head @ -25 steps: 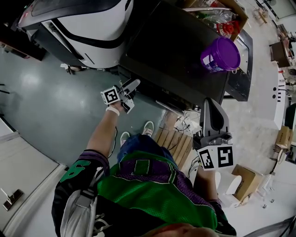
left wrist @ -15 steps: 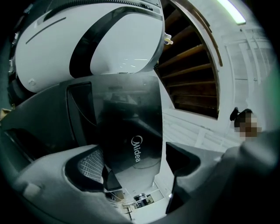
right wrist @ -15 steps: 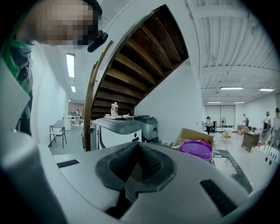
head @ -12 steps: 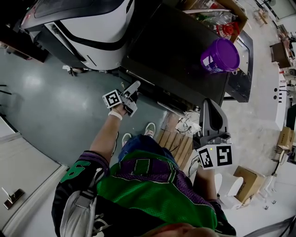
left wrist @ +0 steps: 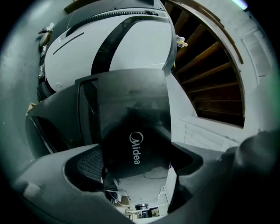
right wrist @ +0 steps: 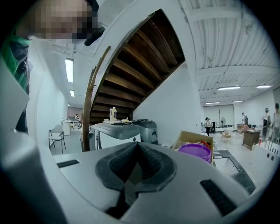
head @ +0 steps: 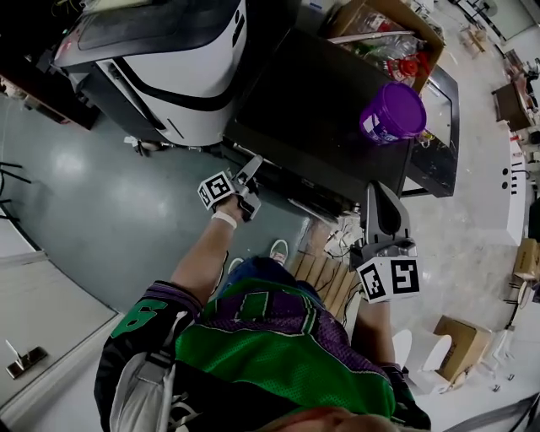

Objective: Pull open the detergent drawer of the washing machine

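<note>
Midea panel (left wrist: 134,151), perhaps the drawer, looks murky.

Washing machine (head: 321,110) top dark, smooth, semi-gloss. Neighbouring white appliance (head: 181,67) glossy plastic. Floor (head: 84,202) smooth, sheeny. Purple tub (head: 394,110) shiny plastic. Box (head: 344,8) plain cardboard. Slats (head: 325,268) bare wood. Jersey (head: 270,346) shiny cloth. Right claw (right wrist: 136,148) pads (right wrist: 116,164) matt, ribbed; shell smooth grey plastic.
</note>
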Action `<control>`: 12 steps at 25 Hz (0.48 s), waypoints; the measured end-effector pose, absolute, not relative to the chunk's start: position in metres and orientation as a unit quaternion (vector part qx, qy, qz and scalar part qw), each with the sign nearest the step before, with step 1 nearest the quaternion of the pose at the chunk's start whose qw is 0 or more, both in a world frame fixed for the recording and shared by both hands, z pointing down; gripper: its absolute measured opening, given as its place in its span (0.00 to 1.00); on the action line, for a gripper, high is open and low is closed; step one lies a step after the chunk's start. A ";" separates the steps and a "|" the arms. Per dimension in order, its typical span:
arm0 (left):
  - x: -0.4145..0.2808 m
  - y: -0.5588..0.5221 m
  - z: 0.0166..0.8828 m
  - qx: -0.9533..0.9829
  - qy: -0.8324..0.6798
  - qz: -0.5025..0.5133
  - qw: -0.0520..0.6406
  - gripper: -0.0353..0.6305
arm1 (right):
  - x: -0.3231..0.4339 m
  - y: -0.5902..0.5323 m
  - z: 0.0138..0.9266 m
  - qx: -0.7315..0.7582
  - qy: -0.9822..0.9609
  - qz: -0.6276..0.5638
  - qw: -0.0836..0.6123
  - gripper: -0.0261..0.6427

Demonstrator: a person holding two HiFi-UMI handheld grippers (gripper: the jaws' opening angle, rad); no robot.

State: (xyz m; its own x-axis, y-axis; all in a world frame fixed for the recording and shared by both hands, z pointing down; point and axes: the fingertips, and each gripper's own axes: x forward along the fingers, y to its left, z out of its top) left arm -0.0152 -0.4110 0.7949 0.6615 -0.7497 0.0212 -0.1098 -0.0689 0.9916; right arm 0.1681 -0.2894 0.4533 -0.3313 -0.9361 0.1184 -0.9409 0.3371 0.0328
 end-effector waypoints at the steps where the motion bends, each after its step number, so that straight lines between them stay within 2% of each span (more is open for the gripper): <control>1: -0.015 -0.411 0.795 0.679 -0.317 -0.265 0.607 0.77 | 0.170 -0.289 0.451 0.576 -0.815 0.019 0.056 0.04; 12: -0.018 -0.398 0.795 0.669 -0.323 -0.257 0.619 0.76 | 0.186 -0.276 0.430 0.580 -0.814 0.015 0.032 0.04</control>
